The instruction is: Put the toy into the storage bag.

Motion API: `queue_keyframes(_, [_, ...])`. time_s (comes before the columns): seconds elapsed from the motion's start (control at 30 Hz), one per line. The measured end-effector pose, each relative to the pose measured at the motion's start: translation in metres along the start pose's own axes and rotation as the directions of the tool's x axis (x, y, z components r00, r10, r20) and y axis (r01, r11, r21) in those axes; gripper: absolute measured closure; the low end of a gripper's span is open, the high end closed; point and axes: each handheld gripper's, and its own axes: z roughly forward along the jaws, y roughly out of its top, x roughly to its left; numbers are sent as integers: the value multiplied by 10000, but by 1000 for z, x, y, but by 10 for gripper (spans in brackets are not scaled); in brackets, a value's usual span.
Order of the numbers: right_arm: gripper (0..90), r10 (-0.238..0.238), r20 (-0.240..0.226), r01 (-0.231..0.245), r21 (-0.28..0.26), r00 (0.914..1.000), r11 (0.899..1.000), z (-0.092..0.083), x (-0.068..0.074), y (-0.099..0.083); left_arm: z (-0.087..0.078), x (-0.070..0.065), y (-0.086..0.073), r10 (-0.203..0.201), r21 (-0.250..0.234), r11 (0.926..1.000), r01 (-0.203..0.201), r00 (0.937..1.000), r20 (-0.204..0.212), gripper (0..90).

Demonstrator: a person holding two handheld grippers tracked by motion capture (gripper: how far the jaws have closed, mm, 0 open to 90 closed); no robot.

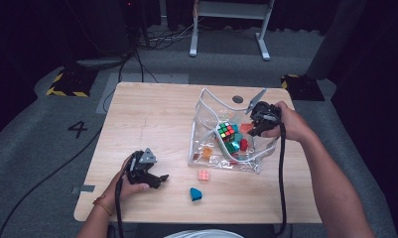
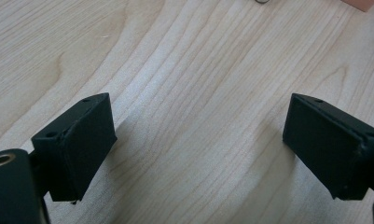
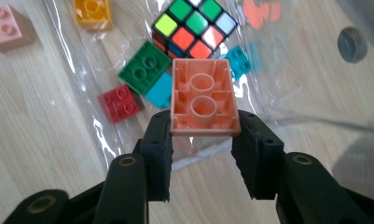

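Note:
My right gripper (image 3: 204, 129) is shut on an orange brick (image 3: 203, 95), underside up, held over the clear plastic bag (image 1: 205, 116) at the table's right. Seen from above, the right gripper (image 1: 255, 129) hangs at the bag's right side. Inside the bag lie a Rubik's cube (image 3: 194, 25), a green brick (image 3: 144, 67), a red brick (image 3: 119, 102) and a yellow brick (image 3: 93, 11). My left gripper (image 1: 159, 181) rests near the front left, and its own view has the left gripper (image 2: 198, 135) open over bare wood.
A pink brick (image 1: 204, 174) and a teal piece (image 1: 195, 194) lie on the wooden table (image 1: 152, 114) in front of the bag. A grey grommet (image 1: 237, 99) sits behind the bag. Cables trail off the table's front edge.

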Motion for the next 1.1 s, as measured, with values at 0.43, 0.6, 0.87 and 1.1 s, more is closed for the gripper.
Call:
queue_keyframes(0.43, [593, 453, -105, -452, 43, 9989, 9990, -11, -7, -24, 0, 0, 0, 2, 1, 10000, -2, 10000, -1, 93])
queue_keyframes(0.6, [593, 326, -15, -325, 262, 9995, 9991, -13, -9, -28, 0, 0, 0, 2, 1, 10000, -2, 10000, 1, 93])
queue_keyframes(0.87, [590, 363, 61, -364, 240, 9993, 9990, -14, -8, -30, 0, 0, 0, 1, -2, 10000, -1, 10000, -3, 93])
queue_keyframes(1.1, [575, 427, 55, -427, 46, 9991, 9991, -15, -7, -31, 0, 0, 0, 2, 2, 10000, -2, 10000, 0, 93])
